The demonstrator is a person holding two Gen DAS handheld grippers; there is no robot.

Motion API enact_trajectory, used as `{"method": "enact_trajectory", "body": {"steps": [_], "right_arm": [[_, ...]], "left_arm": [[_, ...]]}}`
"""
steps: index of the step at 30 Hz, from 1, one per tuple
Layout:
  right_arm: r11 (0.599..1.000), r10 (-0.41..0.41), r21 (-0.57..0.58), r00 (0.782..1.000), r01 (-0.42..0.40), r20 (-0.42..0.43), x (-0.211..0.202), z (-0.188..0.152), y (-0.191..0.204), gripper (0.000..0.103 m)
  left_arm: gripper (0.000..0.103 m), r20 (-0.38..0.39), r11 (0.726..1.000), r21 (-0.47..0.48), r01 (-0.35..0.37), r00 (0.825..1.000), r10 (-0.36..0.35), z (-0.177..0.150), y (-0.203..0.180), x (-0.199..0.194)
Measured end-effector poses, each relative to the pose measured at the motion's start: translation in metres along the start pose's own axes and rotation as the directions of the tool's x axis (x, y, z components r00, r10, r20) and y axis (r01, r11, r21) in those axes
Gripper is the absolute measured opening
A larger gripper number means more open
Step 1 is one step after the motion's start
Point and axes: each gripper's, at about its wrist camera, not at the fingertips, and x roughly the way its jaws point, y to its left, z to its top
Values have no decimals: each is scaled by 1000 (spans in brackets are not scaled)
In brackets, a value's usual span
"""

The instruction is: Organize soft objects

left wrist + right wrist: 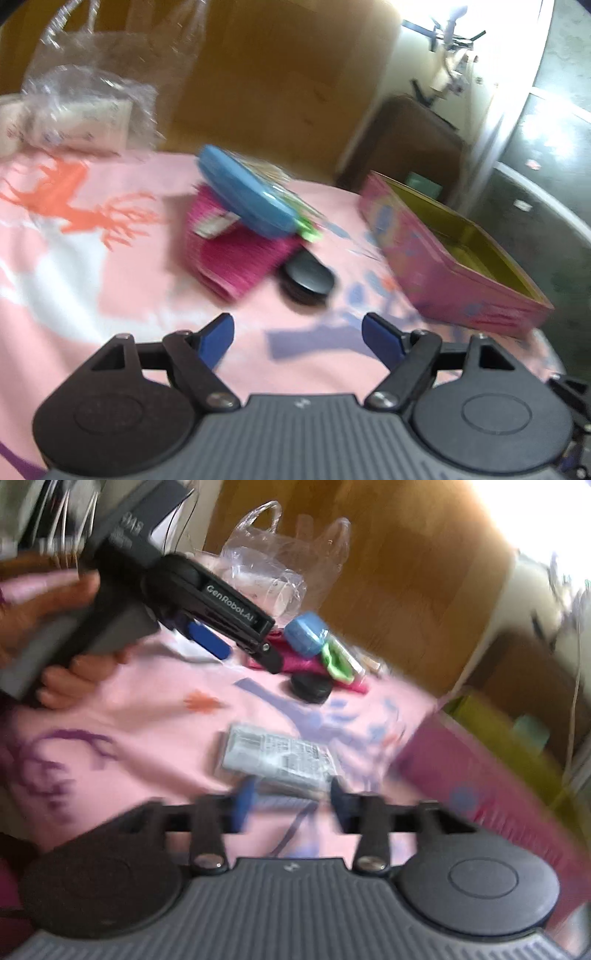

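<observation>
A magenta folded cloth (236, 254) lies mid-table with a blue case (243, 192) resting on it and a black round pouch (308, 277) beside it. A pink open box (454, 254) stands at the right. My left gripper (297, 334) is open and empty, short of the cloth. In the right wrist view, a grey-white packet (277, 757) lies just ahead of my right gripper (291, 801), which is open; the frame is blurred. The left gripper (236, 642) shows there above the table, with the cloth (295, 661), blue case (306, 633) and pouch (310, 686) beyond.
The table wears a pink cloth with deer prints (74, 199). A clear plastic bag (92, 99) with pale packs sits at the back left. A green item (336, 661) lies by the blue case. A wooden panel (288, 74) stands behind.
</observation>
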Motion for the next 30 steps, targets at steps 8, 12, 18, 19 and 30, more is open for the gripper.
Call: {"method": "enact_trajectory", "body": {"steps": [8,12,18,19,30], "right_arm": [[951,91,290,994,-104,58,-4,-13,-40,68],[929,185,305,977,-208,104,6,-6,-43,90],[889,324,315,943,-333,80,32,-8,-42,91],[896,317,300,945,-327,85,30,-9,-40,91],[963,69,245,984,-108,163,-5,-14,-29,91]], "left_arm": [[65,-184,999,-40,33,982,-40,-14,-26,-13],[61,-232,996,-84,42,971,-61,-25,-31,-26],[61,-245,983,-169,63,964,-104,-25,-23,-19],[61,-241,985,-161,68,965,-106,-25,-27,-17],[61,-192,989,-80,126,972,-139,4,-74,0]]}}
